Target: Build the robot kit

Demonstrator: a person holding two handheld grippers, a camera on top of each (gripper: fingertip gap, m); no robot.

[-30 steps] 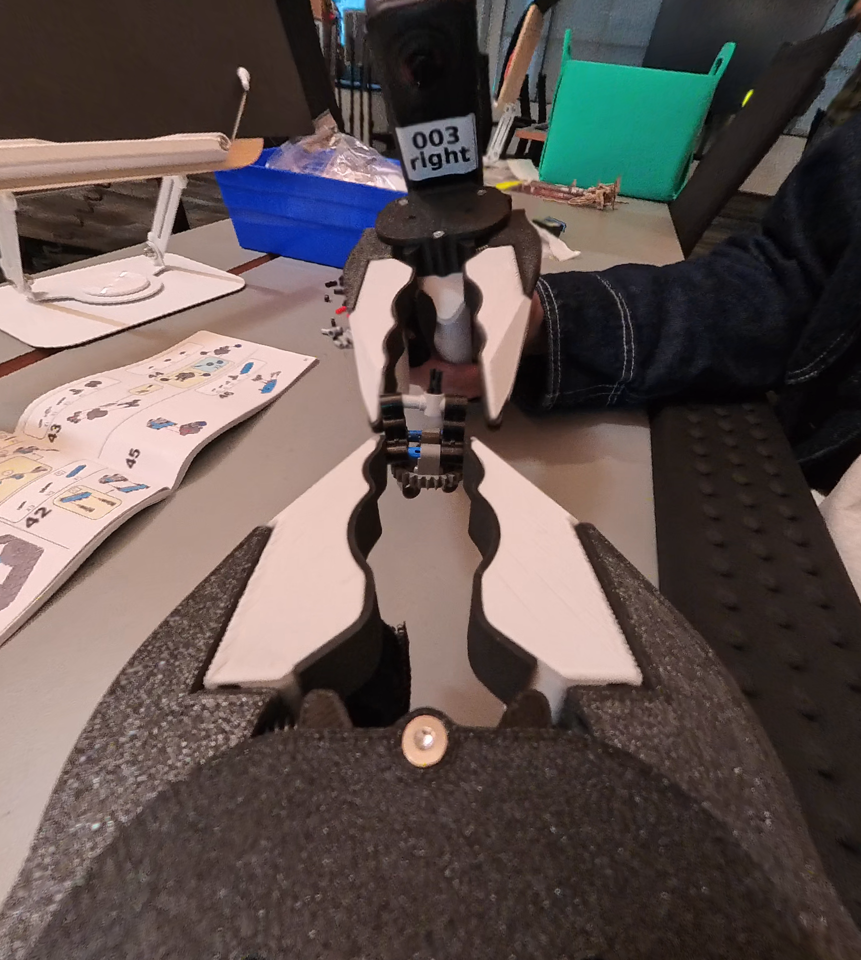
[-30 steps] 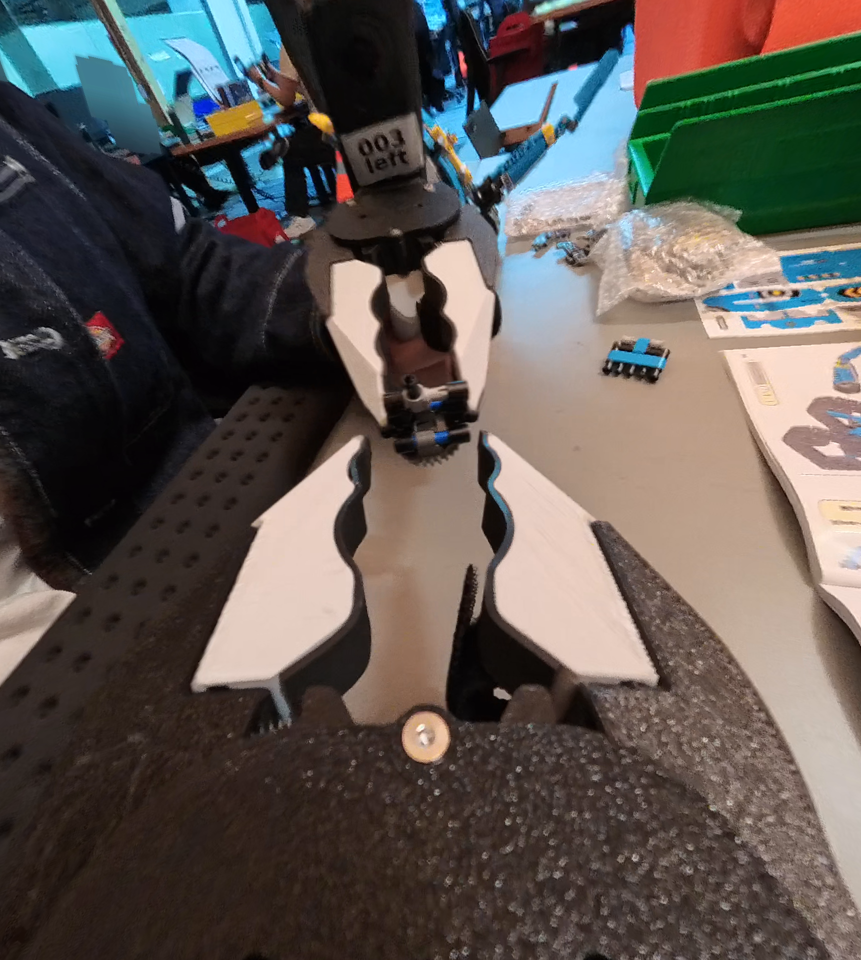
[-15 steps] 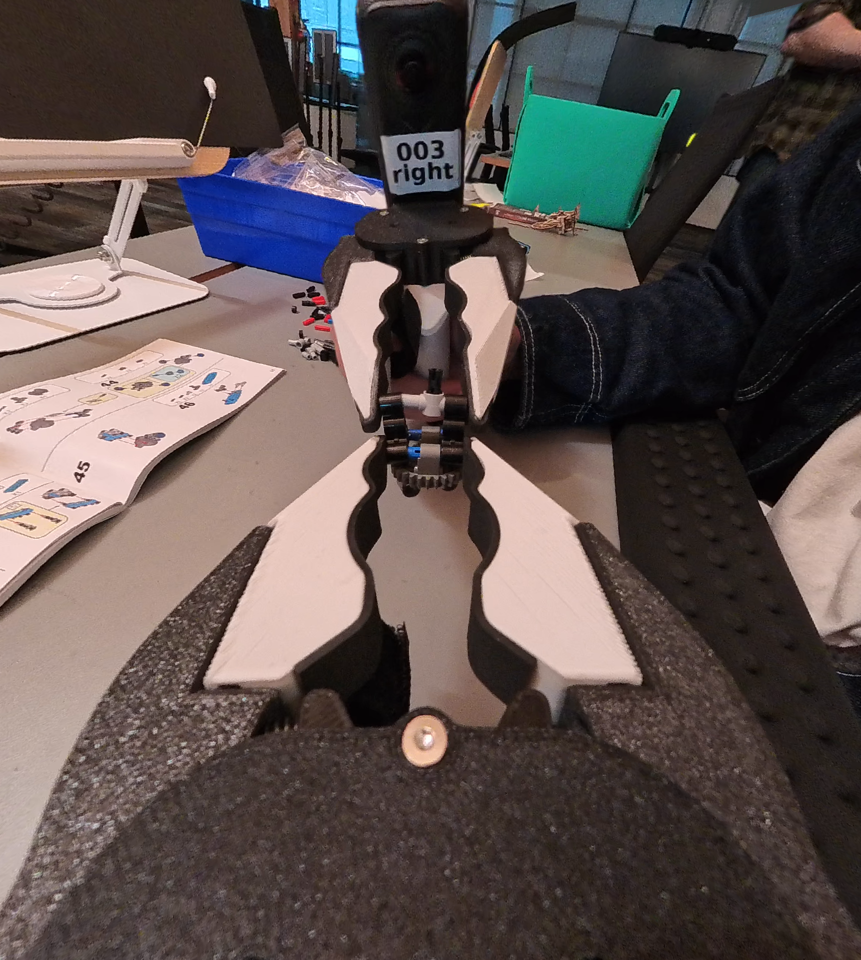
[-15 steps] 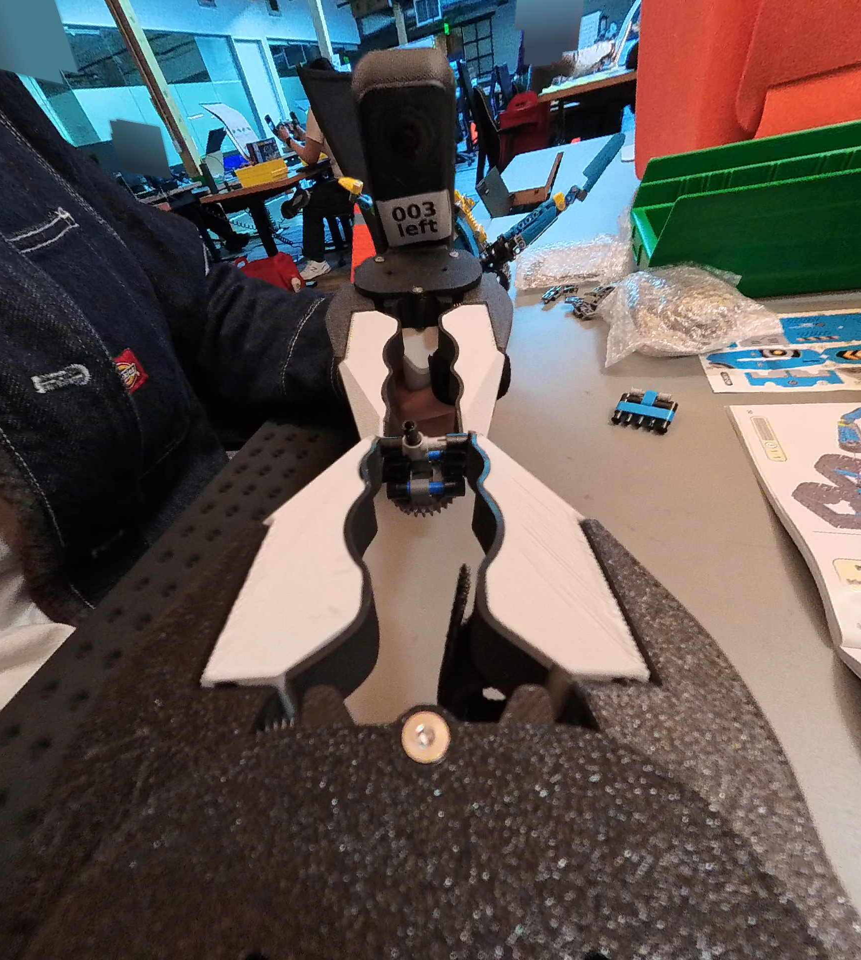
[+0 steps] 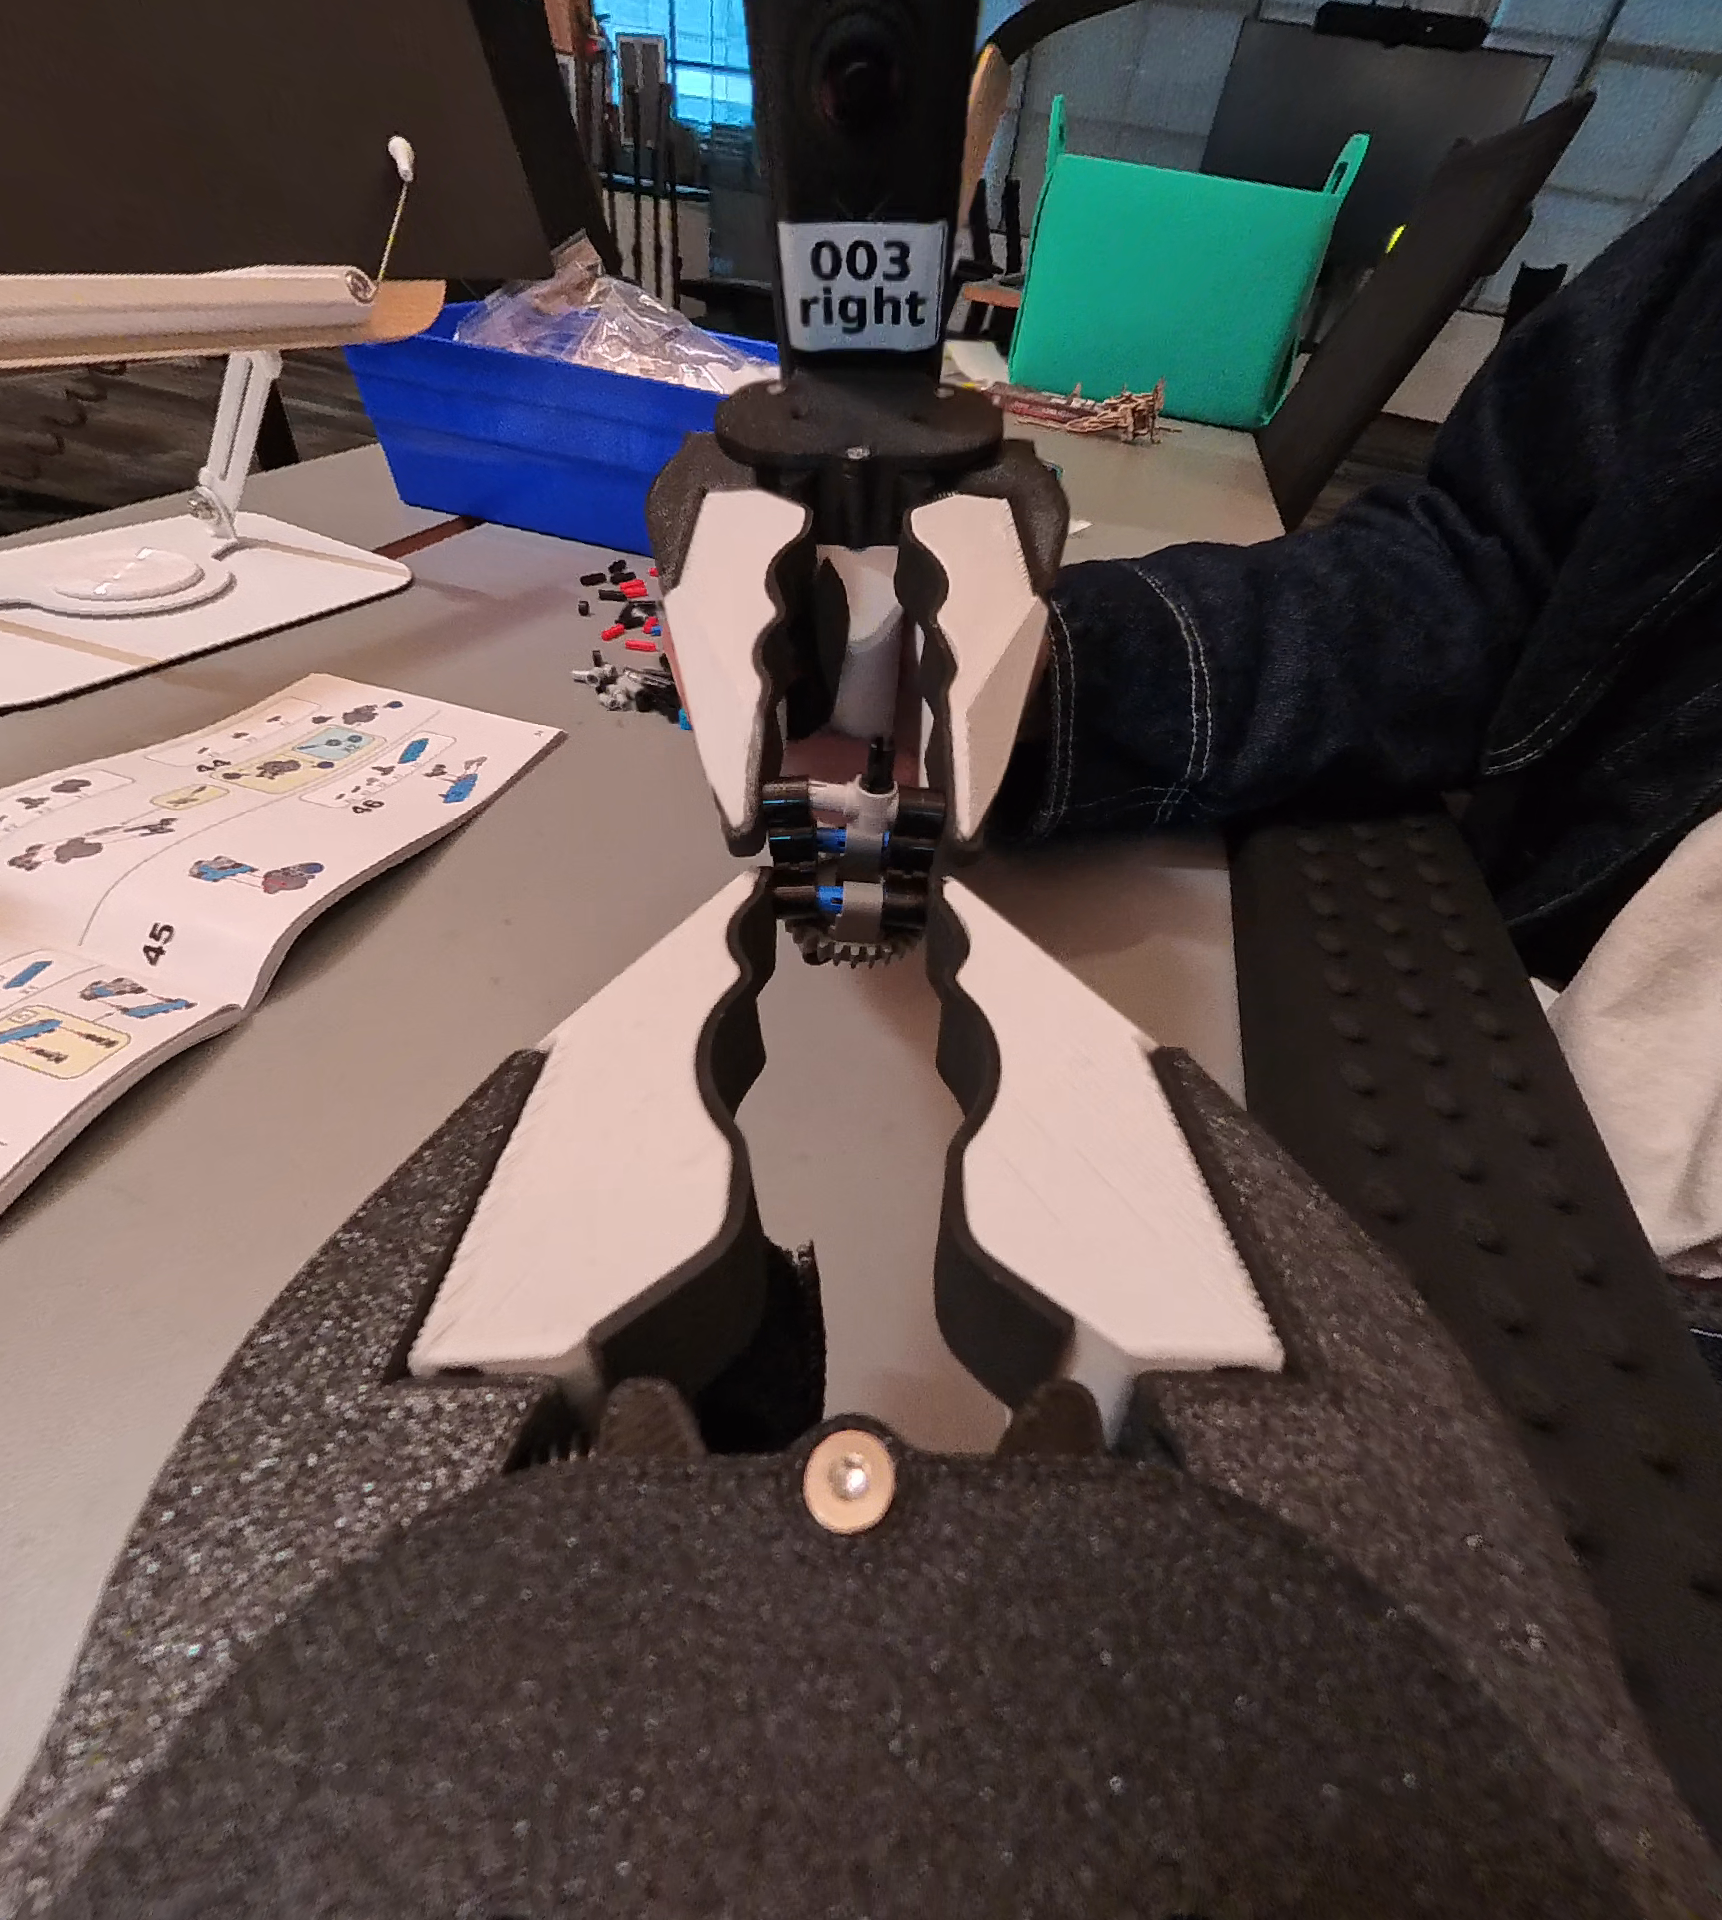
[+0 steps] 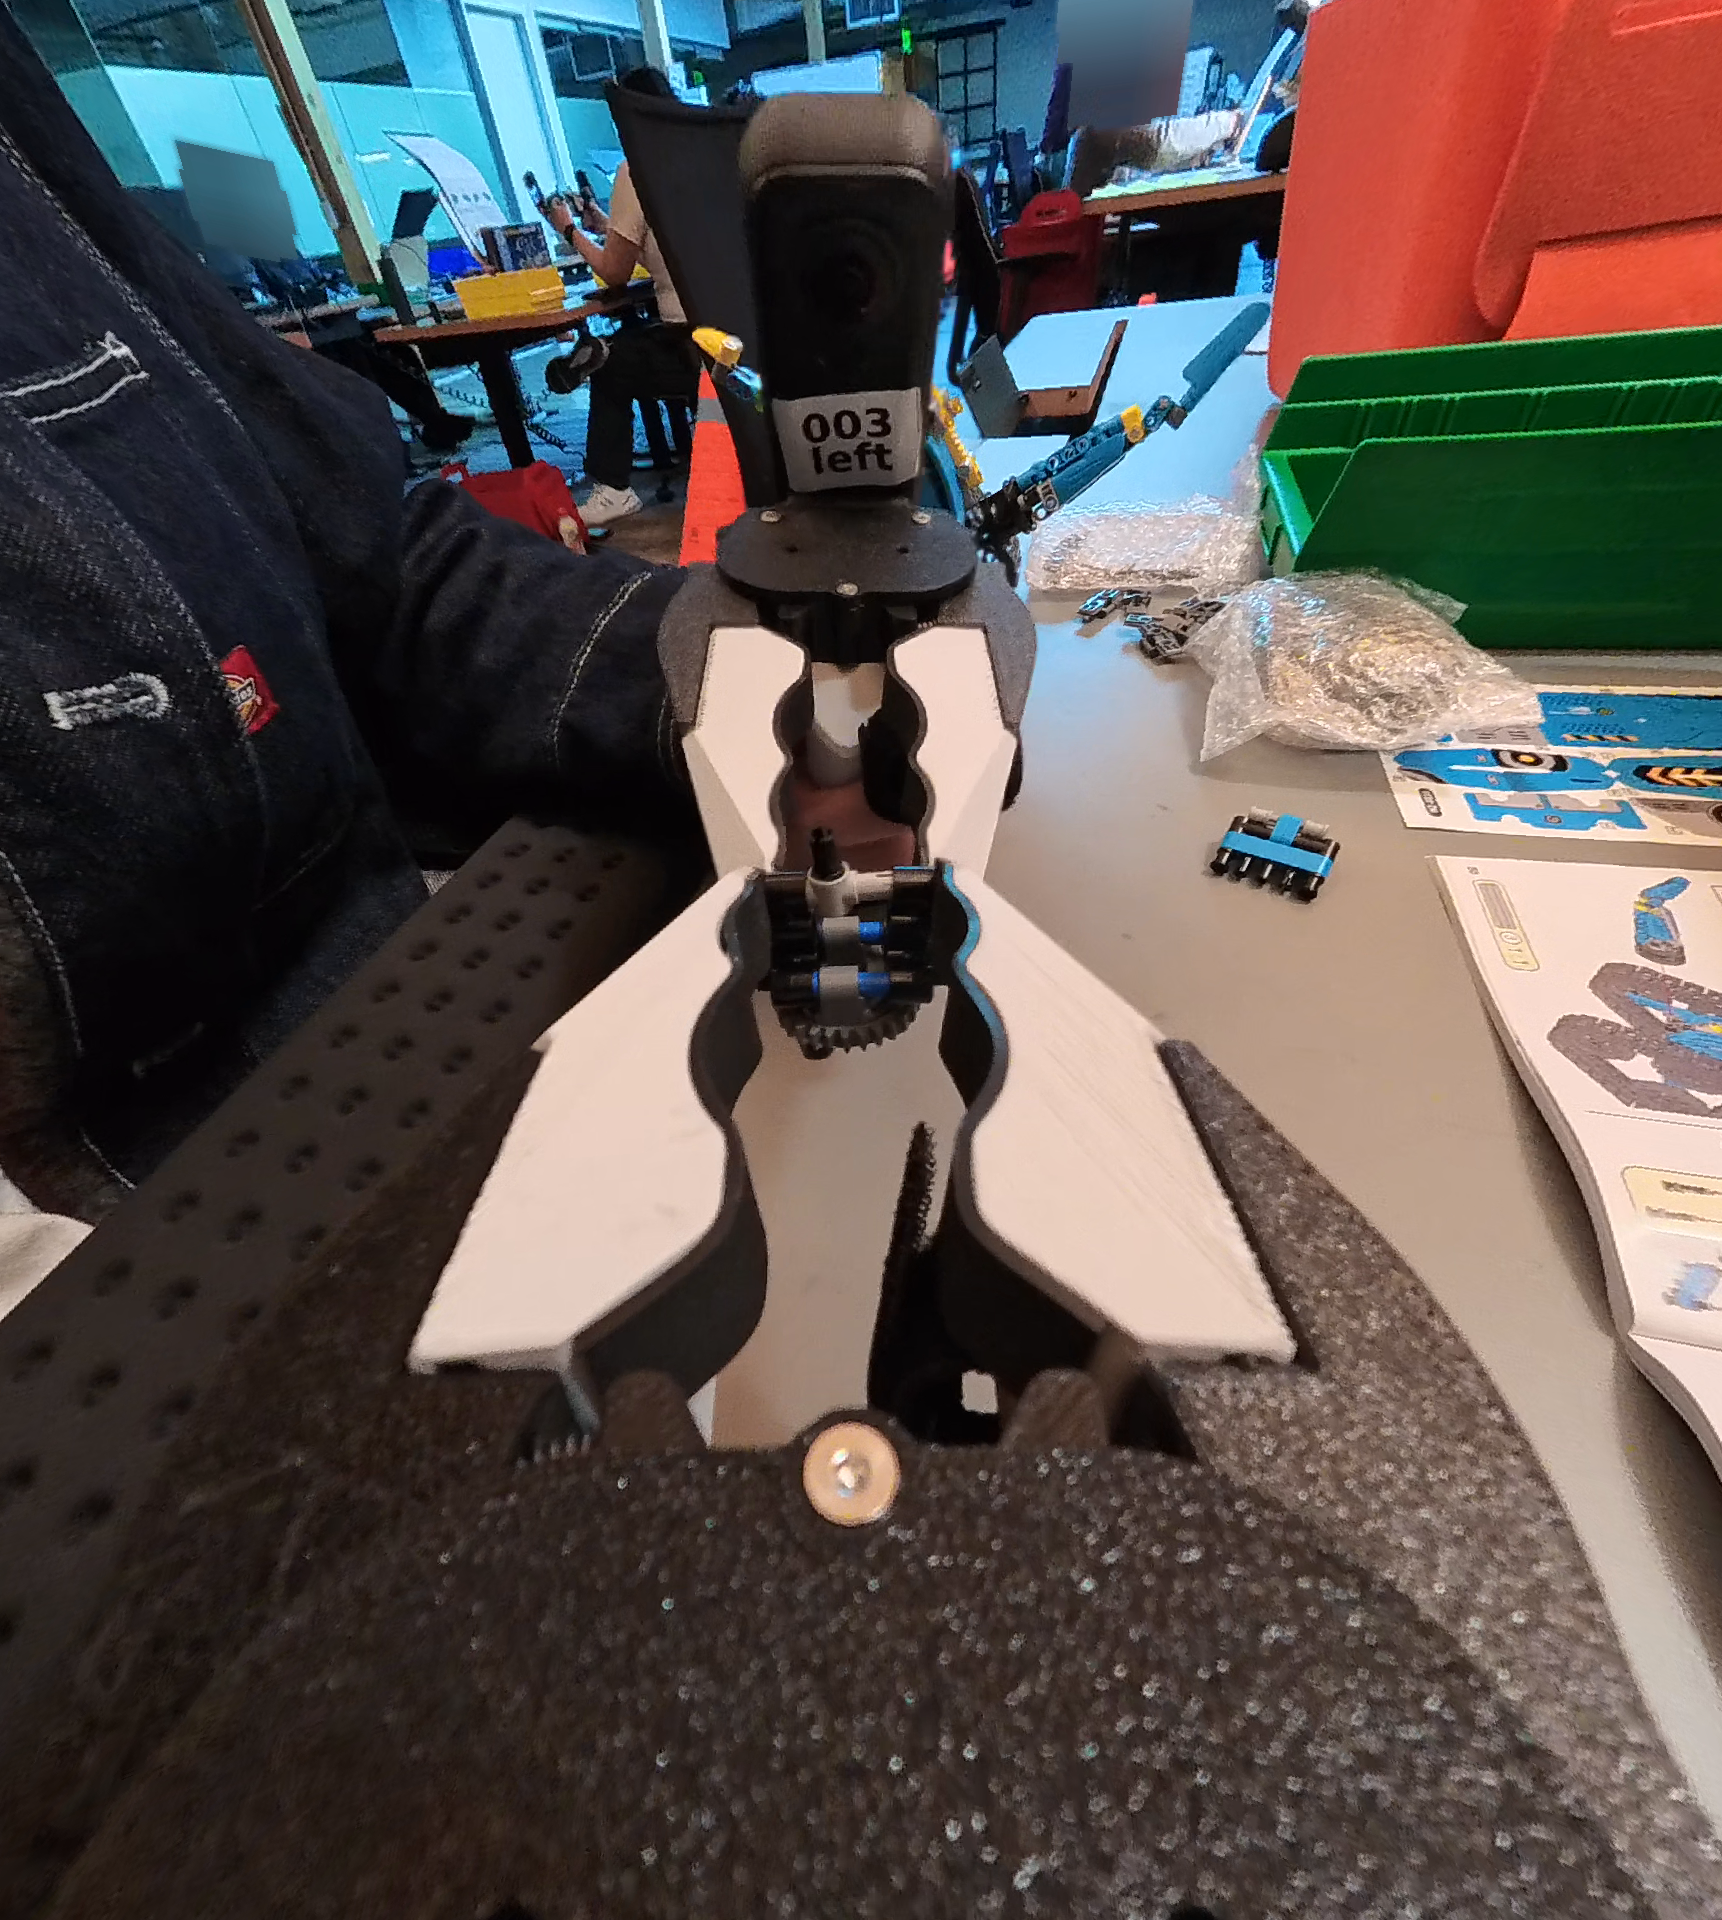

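Facing each other over the grey table (image 5: pixel 213 1195), the two grippers meet at the centre of both views. In the left wrist view, the left gripper (image 5: pixel 852 914) has its white fingers (image 5: pixel 628 1091) pinching the lower end of a small brick assembly (image 5: pixel 852 862) made of black, grey and blue parts with a dark gear under it. Just above, at the centre of the frame, the right gripper (image 5: pixel 852 821) pinches the upper end of the same assembly. An open instruction booklet (image 5: pixel 161 883) lies at the left of the frame, loose small parts (image 5: pixel 623 623) lie near the middle, and a blue bin (image 5: pixel 524 426) with clear bags stands behind them. A white stand (image 5: pixel 140 582) is at the upper left and a green box (image 5: pixel 1169 301) at the upper right. A person's dark denim sleeve (image 5: pixel 1408 623) comes in from the right. In the right wrist view, the fingers (image 6: pixel 628 1122) of the right gripper (image 6: pixel 849 945) close around the assembly (image 6: pixel 849 966) at the centre, and the left gripper (image 6: pixel 849 873) holds it from the far side. A small blue and black part (image 6: pixel 1275 854) lies apart on the table at the right, near a sticker sheet (image 6: pixel 1605 769), a clear bag (image 6: pixel 1345 665) and the booklet (image 6: pixel 1667 1039). Green bins (image 6: pixel 1563 499) stand at the upper right.
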